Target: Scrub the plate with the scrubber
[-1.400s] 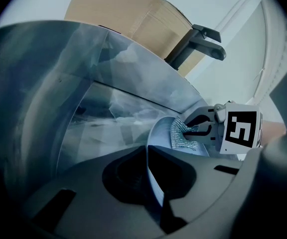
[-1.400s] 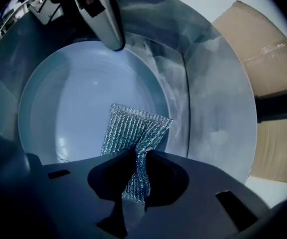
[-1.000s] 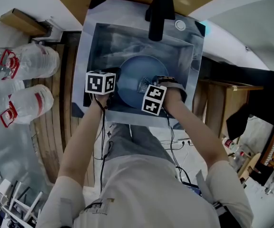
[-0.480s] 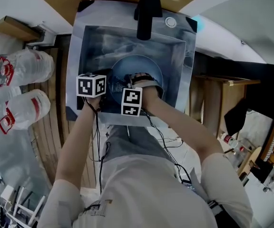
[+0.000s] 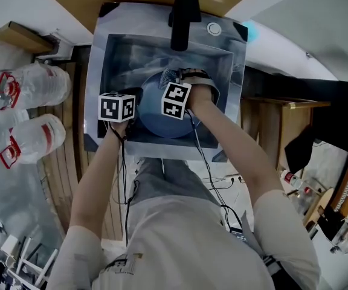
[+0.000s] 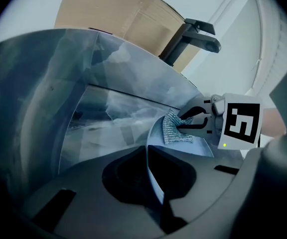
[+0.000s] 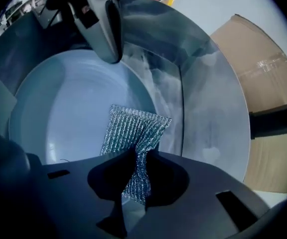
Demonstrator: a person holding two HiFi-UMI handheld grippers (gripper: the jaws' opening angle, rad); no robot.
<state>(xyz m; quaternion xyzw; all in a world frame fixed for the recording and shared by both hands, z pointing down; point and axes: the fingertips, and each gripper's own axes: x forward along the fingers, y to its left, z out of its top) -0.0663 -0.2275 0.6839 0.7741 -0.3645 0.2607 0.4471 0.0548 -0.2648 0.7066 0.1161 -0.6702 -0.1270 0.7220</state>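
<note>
A pale blue plate (image 5: 162,119) lies tilted in the steel sink (image 5: 116,59). My left gripper (image 5: 139,104) is shut on the plate's left rim; in the left gripper view the rim (image 6: 156,133) runs straight into its closed jaws (image 6: 151,159). My right gripper (image 5: 173,80) is shut on a silver mesh scrubber (image 7: 136,131), which lies flat against the plate's inner face (image 7: 64,108) near its far rim. The left gripper view shows the scrubber (image 6: 176,131) and the right gripper (image 6: 196,122) beyond the rim. The left gripper (image 7: 103,24) shows at the top of the right gripper view.
A black faucet (image 5: 183,17) overhangs the sink's far side, with a cardboard box (image 7: 268,83) behind it. Large water bottles (image 5: 35,83) lie on the wooden slats to the left. A dark cabinet (image 5: 295,113) stands to the right.
My right gripper carried the scrubber across the plate, first to the near left, then up to the far rim. The left gripper kept its hold on the rim.
</note>
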